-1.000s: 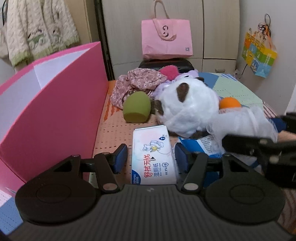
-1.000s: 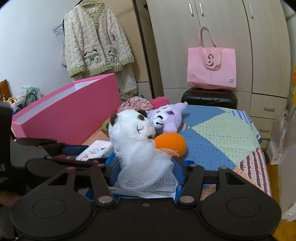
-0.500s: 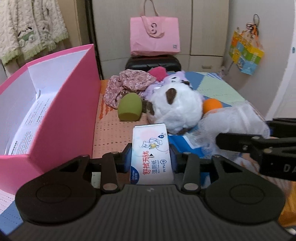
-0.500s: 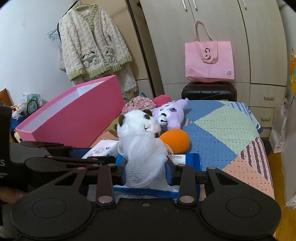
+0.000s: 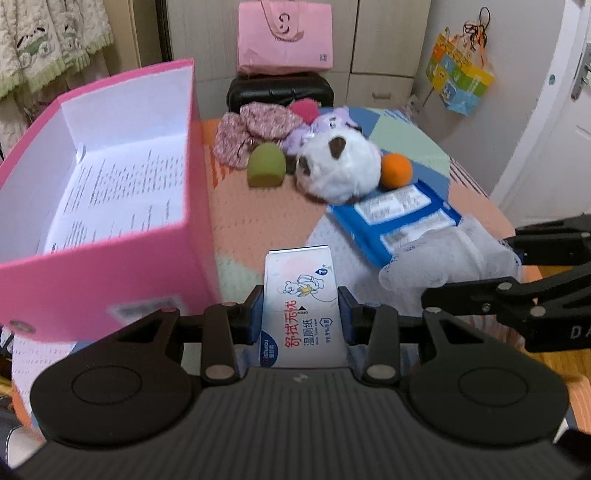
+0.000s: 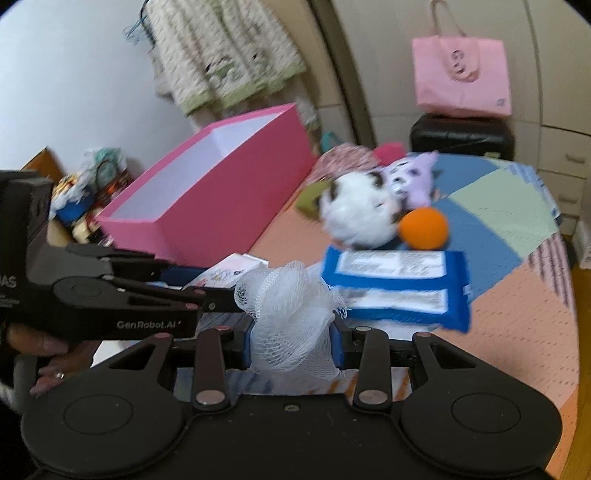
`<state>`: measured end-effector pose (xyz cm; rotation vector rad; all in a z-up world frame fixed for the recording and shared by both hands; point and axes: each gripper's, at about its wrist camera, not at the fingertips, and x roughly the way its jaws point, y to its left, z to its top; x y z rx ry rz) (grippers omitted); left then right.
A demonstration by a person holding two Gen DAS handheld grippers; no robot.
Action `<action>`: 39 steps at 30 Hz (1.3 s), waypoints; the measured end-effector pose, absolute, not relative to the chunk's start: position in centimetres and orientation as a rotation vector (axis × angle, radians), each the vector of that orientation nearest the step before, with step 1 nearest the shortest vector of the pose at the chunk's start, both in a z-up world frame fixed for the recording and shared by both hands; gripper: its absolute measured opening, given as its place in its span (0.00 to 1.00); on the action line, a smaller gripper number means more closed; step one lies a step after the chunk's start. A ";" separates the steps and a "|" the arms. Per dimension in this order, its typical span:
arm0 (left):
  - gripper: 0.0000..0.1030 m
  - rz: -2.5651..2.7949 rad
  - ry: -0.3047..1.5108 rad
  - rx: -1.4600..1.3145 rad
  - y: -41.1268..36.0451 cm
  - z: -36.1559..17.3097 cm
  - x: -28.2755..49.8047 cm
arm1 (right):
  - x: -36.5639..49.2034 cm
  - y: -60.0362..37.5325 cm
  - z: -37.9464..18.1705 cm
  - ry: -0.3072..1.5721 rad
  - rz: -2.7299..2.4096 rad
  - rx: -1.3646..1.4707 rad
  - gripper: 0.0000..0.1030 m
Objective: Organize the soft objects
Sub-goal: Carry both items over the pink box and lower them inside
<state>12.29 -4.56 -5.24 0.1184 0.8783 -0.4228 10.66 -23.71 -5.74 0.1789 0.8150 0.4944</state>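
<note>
My left gripper (image 5: 301,314) is shut on a white pack of wet wipes (image 5: 301,291), lifted off the bed just right of the open pink box (image 5: 107,266). My right gripper (image 6: 293,341) is shut on a white mesh bath puff (image 6: 288,306), also raised; the puff (image 5: 450,262) shows at the right in the left wrist view. On the bed lie a blue wipes pack (image 5: 397,218), a white plush (image 5: 338,166), an orange ball (image 5: 396,170), a green sponge (image 5: 266,170), a purple plush (image 6: 415,181) and floral cloth (image 5: 255,133).
The pink box (image 6: 207,192) stands open along the bed's left side, with a printed sheet inside. A black case (image 5: 280,92) and a pink bag (image 5: 284,35) sit beyond the bed's far end. A person's hand (image 6: 40,354) holds the left gripper.
Both grippers closed on their objects and lifted them off the bed. The wipes pack moved toward the pink box; the puff came away from the white plush, uncovering the blue pack.
</note>
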 end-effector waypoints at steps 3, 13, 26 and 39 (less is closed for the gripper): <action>0.38 -0.445 0.924 0.110 -3.1 -5.2 11.4 | 10.1 -22.4 -5.2 0.857 0.535 0.162 0.42; 0.38 -0.472 0.980 0.086 2.5 -3.6 8.5 | 9.2 -17.8 -3.4 0.955 0.690 0.122 0.42; 0.38 -0.424 0.807 0.053 9.7 4.1 9.4 | 11.0 -11.6 3.3 0.794 0.850 -0.021 0.42; 0.37 -0.403 0.757 0.018 10.4 4.0 20.3 | 19.8 -8.4 5.0 0.690 0.851 -0.097 0.42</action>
